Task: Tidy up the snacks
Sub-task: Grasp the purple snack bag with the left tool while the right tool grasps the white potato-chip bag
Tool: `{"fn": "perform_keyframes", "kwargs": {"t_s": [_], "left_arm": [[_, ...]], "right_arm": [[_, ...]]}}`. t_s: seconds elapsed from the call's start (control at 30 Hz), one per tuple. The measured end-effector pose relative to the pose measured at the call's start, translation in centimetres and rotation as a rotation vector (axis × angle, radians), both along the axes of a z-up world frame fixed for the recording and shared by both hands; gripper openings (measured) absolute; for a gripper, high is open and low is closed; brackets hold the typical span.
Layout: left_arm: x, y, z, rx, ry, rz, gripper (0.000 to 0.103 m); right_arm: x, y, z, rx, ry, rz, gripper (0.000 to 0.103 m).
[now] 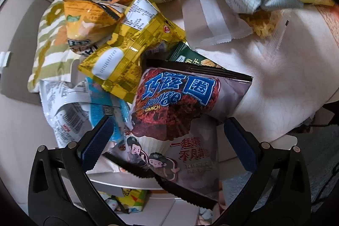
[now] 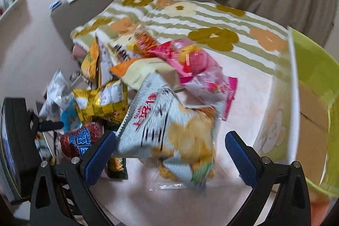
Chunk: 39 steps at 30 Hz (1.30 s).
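My left gripper (image 1: pixel 167 137) is spread around the chocolate-ring bag (image 1: pixel 180 107) at the near edge of the snack pile. My right gripper (image 2: pixel 170 147) is spread around the pale chip bag (image 2: pixel 169 120). Bare pink bed (image 2: pixel 243 120) lies right, up to the green tub (image 2: pixel 317 77).

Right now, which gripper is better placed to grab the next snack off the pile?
Left, probably. The left gripper is open with the chocolate crunch bag between its fingers. The right gripper is open too, around a blurred chip bag.
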State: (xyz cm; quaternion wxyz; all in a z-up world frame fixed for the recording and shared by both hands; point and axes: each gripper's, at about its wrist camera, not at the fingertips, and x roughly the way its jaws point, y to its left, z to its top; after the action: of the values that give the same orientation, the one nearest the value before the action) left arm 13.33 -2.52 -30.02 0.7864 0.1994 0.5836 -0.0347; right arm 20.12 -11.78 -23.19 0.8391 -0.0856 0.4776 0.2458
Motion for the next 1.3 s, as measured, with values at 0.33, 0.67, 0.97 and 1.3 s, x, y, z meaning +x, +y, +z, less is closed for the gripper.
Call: {"fn": "perform_keyframes", "kwargs": {"t_s": [0.33, 0.67, 0.97, 1.3], "left_arm": [[0.4, -0.1, -1.3, -0.019, 0.036, 0.007, 0.091], [1.0, 1.4, -0.8, -0.069, 0.042, 0.016, 0.085], [0.5, 1.8, -0.8, -0.061, 0.043, -0.010, 0.083], [0.2, 2.1, 0.5, -0.128, 0.032, 0.005, 0.068]], "right_arm": [[1.7, 0.4, -1.3, 0.056, 0.036, -0.039, 0.102], [0.8, 0.3, -2.1, 0.072, -0.044, -0.121, 0.103], [-0.3, 1.3, -3.1, 0.027, -0.160, -0.080, 0.095], [-0.6, 0.8, -1.5, 0.049, -0.199, -0.087, 0.054]]}}
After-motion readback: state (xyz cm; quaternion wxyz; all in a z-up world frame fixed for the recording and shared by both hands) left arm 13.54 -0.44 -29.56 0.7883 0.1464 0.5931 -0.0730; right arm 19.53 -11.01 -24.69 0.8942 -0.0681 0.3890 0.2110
